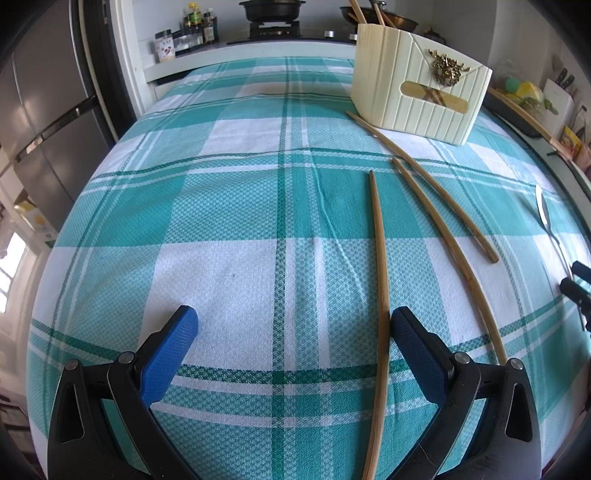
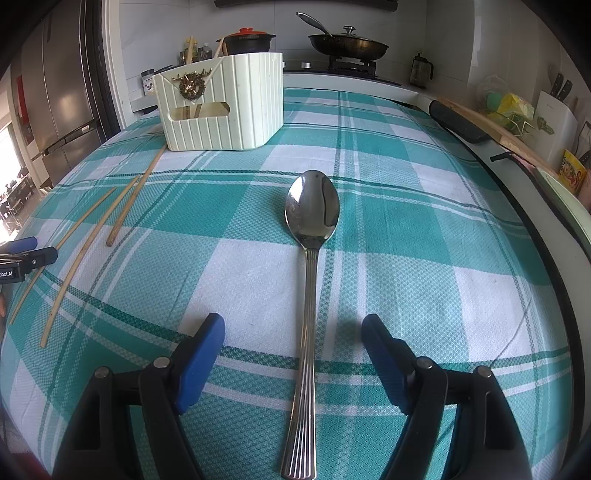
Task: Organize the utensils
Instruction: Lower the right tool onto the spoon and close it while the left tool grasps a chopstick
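Observation:
Three bamboo chopsticks lie on the checked tablecloth (image 1: 229, 206); the nearest chopstick (image 1: 380, 295) runs just inside the right finger of my open, empty left gripper (image 1: 293, 323). A cream utensil holder (image 1: 417, 85) with chopsticks in it stands at the far right. In the right wrist view a steel spoon (image 2: 310, 258) lies bowl away, its handle between the fingers of my open right gripper (image 2: 293, 330), which is empty. The holder (image 2: 221, 107) is far left there, the chopsticks (image 2: 125, 210) to its near left.
A stove with a black pot (image 1: 271, 11) and a pan (image 2: 347, 46) stands behind the table. A fridge (image 1: 44, 110) is to the left. A counter with a cutting board (image 2: 495, 129) and clutter runs along the right edge.

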`<state>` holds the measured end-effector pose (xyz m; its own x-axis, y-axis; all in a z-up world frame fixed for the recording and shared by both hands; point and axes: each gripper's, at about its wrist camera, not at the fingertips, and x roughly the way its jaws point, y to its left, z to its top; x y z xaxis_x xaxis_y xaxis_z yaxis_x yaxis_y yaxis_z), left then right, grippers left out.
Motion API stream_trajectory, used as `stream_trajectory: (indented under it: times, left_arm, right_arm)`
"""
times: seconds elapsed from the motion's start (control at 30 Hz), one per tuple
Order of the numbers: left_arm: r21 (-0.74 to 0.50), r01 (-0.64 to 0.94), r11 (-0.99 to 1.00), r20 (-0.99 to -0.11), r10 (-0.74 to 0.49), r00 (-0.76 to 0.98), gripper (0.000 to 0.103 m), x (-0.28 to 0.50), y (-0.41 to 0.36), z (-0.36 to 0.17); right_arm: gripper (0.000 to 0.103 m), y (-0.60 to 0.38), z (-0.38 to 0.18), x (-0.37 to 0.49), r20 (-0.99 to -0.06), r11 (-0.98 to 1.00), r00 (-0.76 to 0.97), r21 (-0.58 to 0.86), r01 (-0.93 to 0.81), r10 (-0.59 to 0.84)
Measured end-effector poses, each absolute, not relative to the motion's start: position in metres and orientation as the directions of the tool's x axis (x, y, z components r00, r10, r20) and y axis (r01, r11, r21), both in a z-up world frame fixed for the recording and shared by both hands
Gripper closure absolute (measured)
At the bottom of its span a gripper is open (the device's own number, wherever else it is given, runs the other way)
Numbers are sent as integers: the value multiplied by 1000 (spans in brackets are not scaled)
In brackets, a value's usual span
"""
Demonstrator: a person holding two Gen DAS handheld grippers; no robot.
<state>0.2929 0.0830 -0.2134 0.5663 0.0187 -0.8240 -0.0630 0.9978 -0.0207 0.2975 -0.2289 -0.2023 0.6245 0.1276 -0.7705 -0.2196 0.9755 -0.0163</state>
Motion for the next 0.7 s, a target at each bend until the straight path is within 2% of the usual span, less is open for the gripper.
stream_trajectory:
  times: [0.17, 0.43, 0.47, 0.5, 0.6, 0.7]
  left_arm:
    - [-28, -44, 999, -832, 1, 554, 1, 291, 84, -213]
    - [-69, 106, 992, -878, -111, 465, 2, 311, 76, -203]
    - [-66, 129, 989, -881, -118, 459, 4, 315, 72, -203]
    - [-52, 147, 988, -884, -114, 453, 9, 319, 69, -204]
    - [-6, 186, 982, -885, -92, 456, 13, 333, 58, -207]
    - [-8, 207, 978, -888, -102, 448, 24, 345, 51, -203]
  right_arm:
    - [24, -229, -202, 298, -771, 975, 624, -16, -220, 128]
    - [24, -231, -198, 296, -805, 958, 572, -14, -286, 158]
    - [25, -233, -197, 296, -816, 954, 554, -13, -301, 164]
    - [25, -235, -197, 297, -826, 952, 540, -13, -307, 163]
    - [25, -241, -196, 308, -841, 954, 523, -27, -300, 141]
    - [25, -235, -195, 328, -847, 953, 514, -31, -301, 135]
